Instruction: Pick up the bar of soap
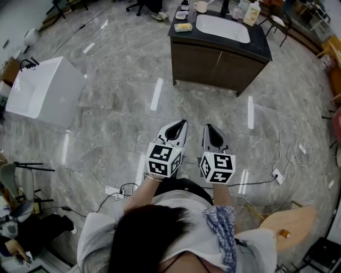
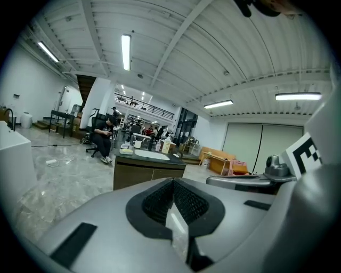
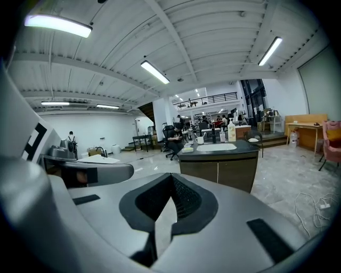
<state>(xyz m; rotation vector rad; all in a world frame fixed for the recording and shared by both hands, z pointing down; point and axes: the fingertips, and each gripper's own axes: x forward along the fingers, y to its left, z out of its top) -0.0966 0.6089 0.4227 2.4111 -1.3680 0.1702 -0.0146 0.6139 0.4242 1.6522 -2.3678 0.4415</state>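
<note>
Two grippers are held side by side, pointing ahead and a little downward. The left gripper has its jaws pressed together at the tips with nothing between them, and the right gripper is closed on nothing in the same way. Close to the right of the right gripper, a loose cable trails over the glossy floor, and a white tub stands well off to the left of the left gripper. Straight ahead of both tools, well apart from them, is a dark vanity cabinet with a white basin set in its top. The bar of soap lies in a small dish on the counter's corner, slightly left of the line the left gripper points along. A mug stands just beyond it and a bottle past the basin. The pick-up has not yet begun, to my judgement. If either tool arrives closed, its tips would likely shove the dish toward the counter edge. A pinch off centre could squirt the slick bar out, and a wide approach might knock the mug.
</note>
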